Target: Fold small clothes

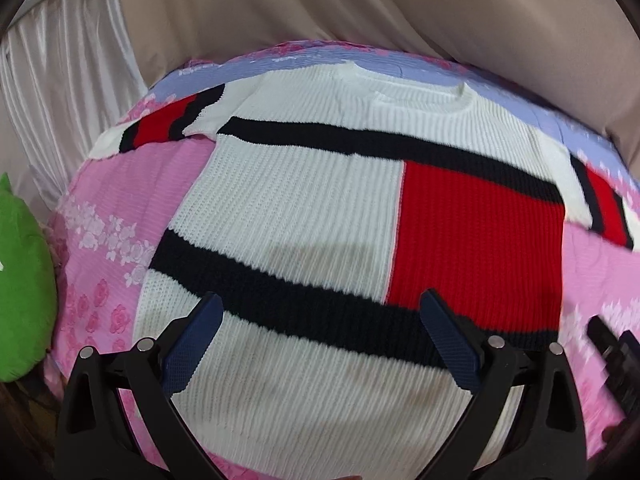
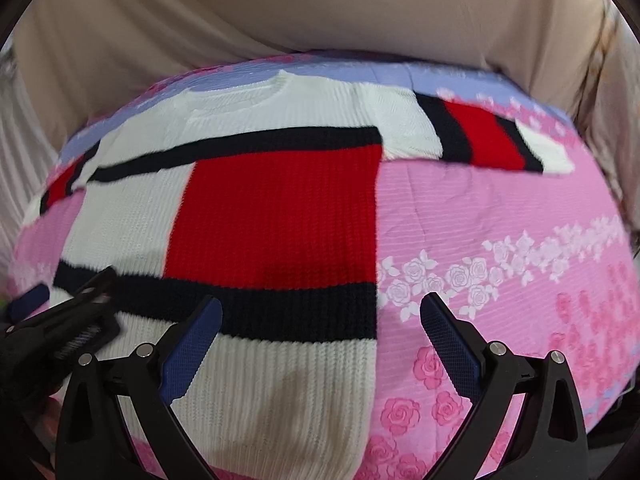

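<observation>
Left gripper [image 1: 320, 304]: black frame with blue textured pads, jaws spread wide and holding nothing; it hangs over the sweater's lower white band, near the hem, with the lower black stripe running between its fingertips.

Right gripper [image 2: 320, 306]: same black-and-blue build, jaws equally wide apart and empty; it sits at the sweater's right edge, one pad [image 2: 192, 350] over the white hem band, the other over bare bedcover beside the sweater.

Left gripper seen from the right wrist [image 2: 60, 312]: low at the sweater's left side, blurred.

Sweater [image 1: 304, 208]: a small ribbed knit sweater, white with black stripes and a red rectangular panel, lying flat and face up on the bedcover, hem towards the grippers, neck away from them, both short sleeves stretched out sideways.

Sleeves: each is banded black, red and black with a white cuff; the right sleeve [image 2: 480, 136] lies beyond the sweater's red panel.

Bedcover [image 2: 500, 220]: pink quilted fabric with white and pink rose print under the sweater, turning lilac-blue past the sweater's neckline.

Green cushion [image 1: 24, 288]: a bright green plush shape left of the sweater, at the bedcover's edge.

Beige cloth [image 1: 360, 8]: a draped beige sheet rising behind the sweater's neck end.

Pleated curtain [image 1: 60, 80]: pale and shiny, far left beyond the sweater's left sleeve.
</observation>
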Motion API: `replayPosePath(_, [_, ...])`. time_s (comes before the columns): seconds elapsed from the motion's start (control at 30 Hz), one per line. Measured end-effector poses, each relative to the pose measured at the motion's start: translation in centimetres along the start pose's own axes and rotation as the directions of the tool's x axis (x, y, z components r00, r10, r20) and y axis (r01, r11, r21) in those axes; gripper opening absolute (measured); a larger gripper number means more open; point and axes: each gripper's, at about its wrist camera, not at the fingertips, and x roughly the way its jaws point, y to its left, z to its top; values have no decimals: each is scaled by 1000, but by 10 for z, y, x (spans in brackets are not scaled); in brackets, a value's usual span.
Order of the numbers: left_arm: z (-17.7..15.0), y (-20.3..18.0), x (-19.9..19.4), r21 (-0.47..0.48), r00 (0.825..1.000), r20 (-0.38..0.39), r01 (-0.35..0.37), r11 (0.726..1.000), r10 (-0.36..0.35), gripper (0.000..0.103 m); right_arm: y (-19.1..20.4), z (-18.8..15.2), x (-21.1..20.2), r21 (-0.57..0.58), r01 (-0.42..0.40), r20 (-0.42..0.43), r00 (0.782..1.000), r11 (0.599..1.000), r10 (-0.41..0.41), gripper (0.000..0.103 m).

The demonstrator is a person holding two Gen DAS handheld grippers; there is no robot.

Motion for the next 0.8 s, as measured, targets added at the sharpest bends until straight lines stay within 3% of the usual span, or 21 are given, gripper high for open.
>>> replayPosePath(0.1, [17,6,9,-59,999,-6,42,997,-42,97,-69,25,18,169,16,8,1000,986,-18,97])
replayPosePath(0.17, [24,5,17,-90,999,-5,47,995,-48,97,-143,49,38,323,41,-6,999,945,-42,97])
replayPosePath(0.23, [31,1,28,-108,999,-16,47,993,-50,97,-221,69,60,487,65,-23,998,871,-61,95])
replayPosePath(0.3, [36,-3,35,-118,998,-21,51,992,-54,97,-295,86,80,608,67,-7,997,791,-79,86])
replayPosePath(0.4, [41,-8,41,-131,999,-11,50,990,-52,97,-363,105,105,690,56,14,996,721,-90,84])
replayPosePath(0.5, [44,-11,46,-132,998,-15,55,990,-57,97,-395,120,124,713,44,33,995,700,-96,80])
replayPosePath(0.53, [46,-13,49,-130,998,-19,60,990,-63,97,-399,126,126,704,38,62,991,709,-115,72])
replayPosePath(0.57, [48,-14,51,-127,998,-22,63,990,-67,97,-402,131,130,697,26,75,991,717,-110,62])
replayPosePath(0.63, [51,-16,53,-122,996,-23,78,990,-81,97,-401,146,141,689,-2,73,995,724,-67,16])
replayPosePath(0.67, [54,-16,54,-120,996,-21,84,989,-87,97,-396,155,142,682,-17,83,995,731,-54,7])
replayPosePath(0.8, [67,-10,49,-132,992,11,128,983,-128,97,-323,205,94,529,-183,257,965,829,50,7])
